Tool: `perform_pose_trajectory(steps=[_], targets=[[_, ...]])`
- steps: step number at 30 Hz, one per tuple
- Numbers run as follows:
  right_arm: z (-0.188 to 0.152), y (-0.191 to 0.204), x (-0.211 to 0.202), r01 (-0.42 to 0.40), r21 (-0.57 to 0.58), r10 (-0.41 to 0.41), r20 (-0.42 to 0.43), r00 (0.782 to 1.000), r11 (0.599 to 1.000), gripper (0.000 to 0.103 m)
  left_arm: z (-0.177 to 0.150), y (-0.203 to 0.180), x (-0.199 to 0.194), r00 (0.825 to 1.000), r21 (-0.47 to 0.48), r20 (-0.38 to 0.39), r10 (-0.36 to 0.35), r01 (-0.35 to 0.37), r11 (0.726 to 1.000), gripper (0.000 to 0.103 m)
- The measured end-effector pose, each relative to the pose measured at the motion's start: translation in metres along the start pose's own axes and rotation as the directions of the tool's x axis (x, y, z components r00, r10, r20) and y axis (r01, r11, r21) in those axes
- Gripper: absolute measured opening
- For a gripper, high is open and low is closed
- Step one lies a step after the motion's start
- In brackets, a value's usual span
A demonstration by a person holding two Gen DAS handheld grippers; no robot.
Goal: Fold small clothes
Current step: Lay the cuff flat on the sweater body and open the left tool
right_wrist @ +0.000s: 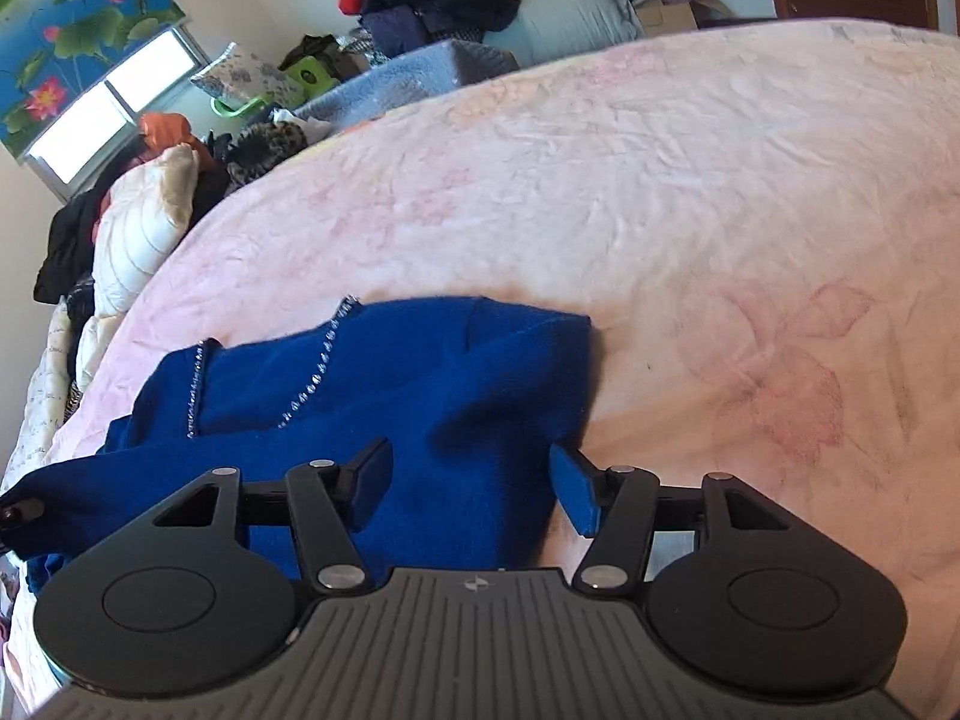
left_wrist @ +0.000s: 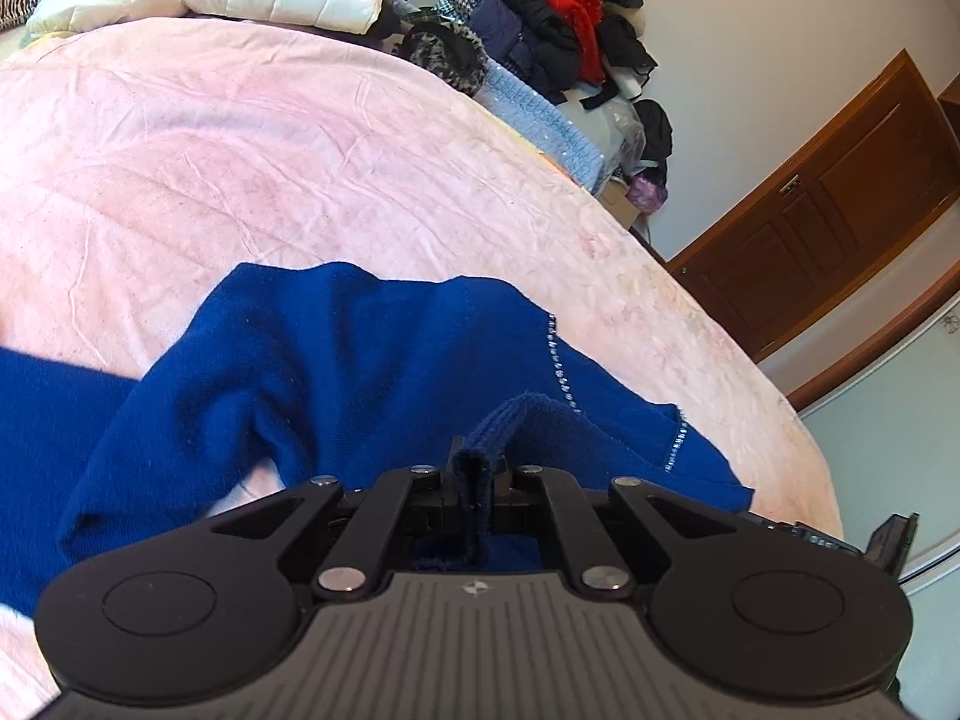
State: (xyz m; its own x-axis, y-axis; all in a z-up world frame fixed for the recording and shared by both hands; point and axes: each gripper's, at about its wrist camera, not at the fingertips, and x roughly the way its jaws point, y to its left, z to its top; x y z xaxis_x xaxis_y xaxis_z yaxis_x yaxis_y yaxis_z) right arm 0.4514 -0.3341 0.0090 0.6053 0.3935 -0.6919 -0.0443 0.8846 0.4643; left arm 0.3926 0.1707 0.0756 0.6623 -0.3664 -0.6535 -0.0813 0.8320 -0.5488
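- Blue sweater (left_wrist: 336,372): lower centre, crumpled on pink bed (left_wrist: 240,150).
- Left hand-held gripper (left_wrist: 471,468): clamped on a sweater fold.
- Right hand-held gripper (right_wrist: 471,483): jaws apart, straddling the sweater's edge.

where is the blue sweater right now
The blue sweater lies on the pink blanket, near edge, its ribbed hem pinched in the left gripper.

Blue sweater (left_wrist: 336,360): soft matt knit, glinting bead trim. Bed cover (left_wrist: 240,150): pale pink creased plush cloth. Far door (left_wrist: 840,210): glossy brown wood.
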Motion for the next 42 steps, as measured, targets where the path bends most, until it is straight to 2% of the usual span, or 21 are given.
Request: perform_pose_trajectory(steps=[2, 4, 5, 7, 9, 11, 12, 14, 15, 17, 19, 22, 26, 29, 31, 33, 35, 37, 39, 40, 42], targets=[[0.001, -0.003, 0.001, 0.011, -0.017, -0.011, -0.009, 1.0, 1.0, 0.044, 0.005, 0.001, 0.009, 1.0, 0.008, -0.009, 0.023, -0.023, 1.0, 0.005], [0.004, -0.008, 0.002, 0.06, -0.042, -0.061, -0.022, 0.998, 0.997, 0.022, 0.01, 0.005, 0.019, 0.998, 0.015, -0.015, 0.066, -0.066, 0.998, 0.005], [0.006, -0.015, 0.002, 0.061, -0.029, -0.062, -0.03, 0.998, 0.998, 0.015, 0.012, 0.01, 0.025, 0.996, 0.0, -0.029, 0.083, -0.083, 0.997, 0.005], [0.008, -0.025, 0.002, 0.021, 0.01, -0.021, -0.041, 0.999, 1.0, 0.012, 0.012, 0.017, 0.036, 0.991, -0.019, -0.068, 0.111, -0.113, 0.993, 0.005], [0.007, -0.025, 0.001, 0.023, -0.004, -0.024, -0.041, 0.999, 1.0, 0.01, 0.008, 0.019, 0.044, 0.985, -0.005, -0.093, 0.142, -0.143, 0.99, 0.005], [0.007, -0.017, -0.008, 0.045, -0.01, -0.046, -0.002, 0.999, 0.999, 0.016, 0.006, 0.019, 0.045, 0.986, 0.0, -0.091, 0.14, -0.141, 0.99, 0.005], [0.005, -0.011, -0.016, 0.032, -0.015, -0.032, 0.035, 0.999, 0.999, 0.026, 0.005, 0.018, 0.044, 0.986, 0.005, -0.088, 0.141, -0.141, 0.99, 0.005], [-0.001, 0.004, -0.031, -0.031, -0.041, 0.035, 0.094, 0.995, 0.999, 0.03, 0.006, 0.019, 0.044, 0.986, 0.006, -0.094, 0.14, -0.14, 0.99, 0.005], [-0.004, 0.012, -0.033, -0.08, -0.055, 0.084, 0.086, 0.993, 0.995, 0.032, 0.007, 0.019, 0.044, 0.985, 0.008, -0.099, 0.142, -0.142, 0.99, 0.005], [-0.012, 0.028, -0.026, -0.129, -0.095, 0.132, 0.025, 0.991, 0.987, 0.046, 0.008, 0.019, 0.045, 0.983, 0.011, -0.107, 0.147, -0.146, 0.989, 0.005], [-0.023, 0.046, -0.013, -0.104, -0.185, 0.097, -0.049, 0.994, 0.977, 0.046, 0.01, 0.019, 0.046, 0.983, 0.009, -0.109, 0.149, -0.149, 0.989, 0.005], [-0.038, 0.054, 0.003, -0.036, -0.281, 0.012, -0.089, 0.996, 0.959, 0.043, 0.012, 0.019, 0.047, 0.982, 0.014, -0.104, 0.157, -0.156, 0.988, 0.005], [-0.046, 0.052, -0.001, -0.049, -0.323, 0.029, -0.067, 0.997, 0.945, 0.044, 0.01, 0.026, 0.056, 0.971, 0.035, -0.115, 0.211, -0.208, 0.978, 0.005], [-0.05, 0.06, -0.001, -0.039, -0.369, 0.015, -0.068, 0.998, 0.928, 0.049, 0.01, 0.026, 0.057, 0.973, 0.053, -0.106, 0.206, -0.201, 0.978, 0.005], [-0.045, 0.065, -0.005, -0.039, -0.371, 0.011, -0.079, 0.997, 0.928, 0.056, 0.01, 0.019, 0.049, 0.977, 0.095, -0.096, 0.19, -0.181, 0.979, 0.006], [-0.037, 0.066, -0.018, -0.056, -0.342, 0.049, -0.03, 0.998, 0.938, 0.058, 0.012, 0.015, 0.033, 0.982, 0.108, -0.081, 0.169, -0.159, 0.981, 0.006], [-0.027, 0.065, -0.027, -0.1, -0.326, 0.105, -0.004, 0.994, 0.94, 0.061, 0.013, 0.014, 0.01, 0.99, 0.103, -0.012, 0.143, -0.141, 0.985, 0.007], [-0.018, 0.065, -0.024, -0.112, -0.302, 0.11, -0.023, 0.994, 0.947, 0.07, 0.014, 0.007, -0.011, 0.987, 0.113, 0.071, 0.144, -0.151, 0.982, 0.012], [-0.014, 0.066, -0.015, -0.09, -0.3, 0.083, -0.036, 0.996, 0.95, 0.07, 0.012, -0.003, -0.024, 0.981, 0.119, 0.141, 0.134, -0.151, 0.981, 0.023], [-0.013, 0.067, -0.01, -0.082, -0.304, 0.073, -0.043, 0.996, 0.949, 0.07, 0.009, -0.01, -0.026, 0.984, 0.135, 0.15, 0.1, -0.121, 0.983, 0.028], [-0.014, 0.069, -0.002, -0.066, -0.32, 0.051, -0.056, 0.997, 0.945, 0.07, 0.001, -0.025, -0.018, 0.992, 0.196, 0.12, 0.049, -0.072, 0.978, 0.05]])
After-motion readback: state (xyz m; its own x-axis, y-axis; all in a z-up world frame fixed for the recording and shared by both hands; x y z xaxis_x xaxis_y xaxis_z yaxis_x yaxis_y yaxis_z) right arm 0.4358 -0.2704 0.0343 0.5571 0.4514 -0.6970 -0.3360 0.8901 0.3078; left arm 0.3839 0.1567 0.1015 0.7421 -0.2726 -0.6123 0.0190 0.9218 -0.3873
